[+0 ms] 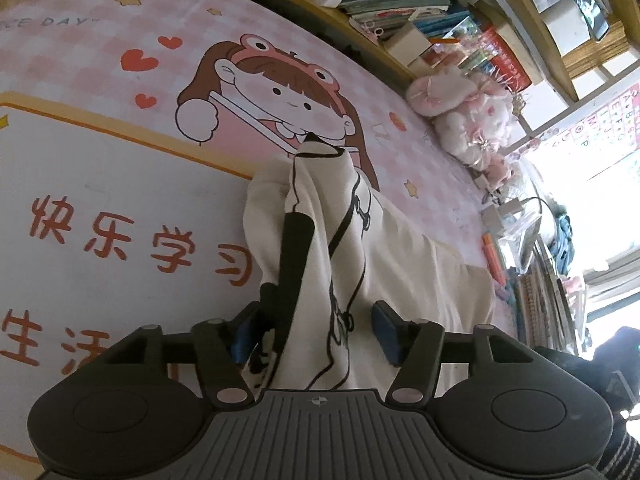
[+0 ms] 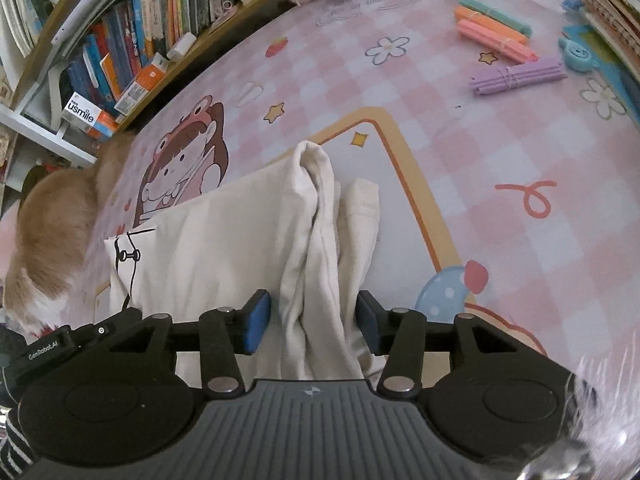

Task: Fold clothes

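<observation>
Cream-white garment [image 1: 404, 248], printed with thin black line drawings and trimmed in black, lies bunched on a pink checked desk mat [image 1: 100, 32] and rises in a ridge into both grippers. In the left wrist view the left gripper [image 1: 316, 332] has its blue pads [image 1: 385, 330] spread apart, with a raised fold of the cloth and a black strip standing between them; the cloth lies against the left pad, and the right pad looks clear of it. Beyond the fingers the fold peaks at a black-edged point, and the rest of the garment spreads low to the right across the mat.

In the right wrist view the right gripper [image 2: 314, 322] also stands with its jaws parted, a twisted rope of plain white cloth running up between the blue pads [image 2: 256, 322] without either pad visibly pressing on it. To the left of that ridge a flat panel of the garment lies on the mat, with a small black dumbbell drawing at its corner.

Farther on, the mat shows a cartoon girl in a frog hat [image 1: 276, 92]. Bundles of coloured sticks [image 2: 516, 78] lie well apart from the cloth. At the back stand a bookshelf [image 2: 132, 52] packed with books and pink plush toys [image 1: 468, 116].
</observation>
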